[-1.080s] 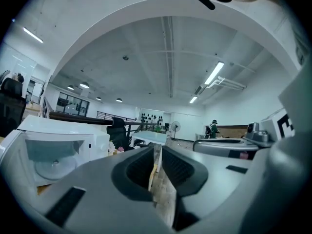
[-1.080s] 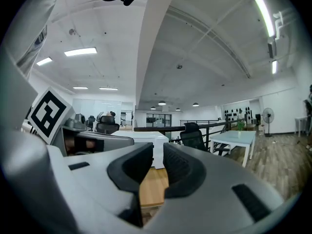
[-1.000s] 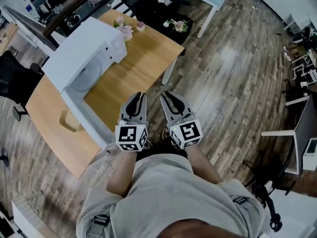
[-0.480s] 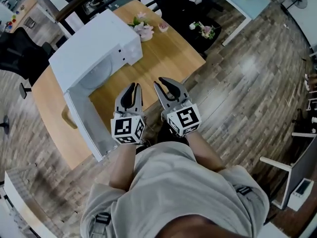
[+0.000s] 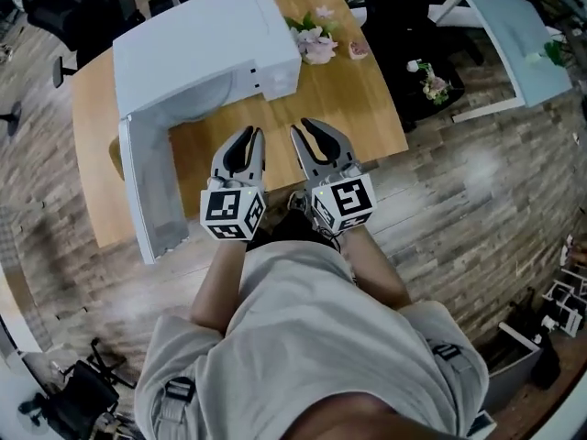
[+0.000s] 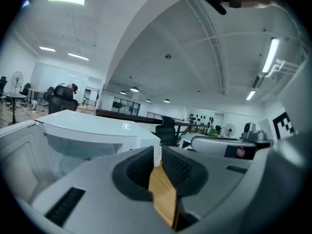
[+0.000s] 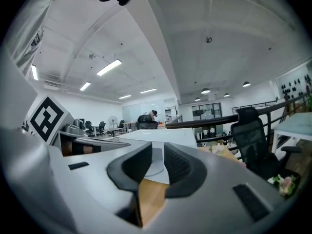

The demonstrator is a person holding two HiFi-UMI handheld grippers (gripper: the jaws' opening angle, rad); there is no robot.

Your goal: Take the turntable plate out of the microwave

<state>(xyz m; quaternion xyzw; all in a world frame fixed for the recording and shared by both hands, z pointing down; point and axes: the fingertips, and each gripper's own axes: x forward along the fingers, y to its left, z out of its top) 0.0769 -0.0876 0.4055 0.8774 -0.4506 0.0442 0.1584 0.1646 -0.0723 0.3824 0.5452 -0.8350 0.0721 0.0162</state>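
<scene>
The turntable plate sits inside the microwave at the table's far-left corner — ahead-left of both empty tongs, left gripper nearer, barely parted, right gripper just opening wider.

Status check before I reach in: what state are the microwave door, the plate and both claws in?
Microwave door: open, swung wide.
Turntable plate: lying flat inside the microwave, not yet taken out.
Left gripper: claw slightly open, nothing between.
Right gripper: claw slightly open, has just been opening, nothing between.
</scene>
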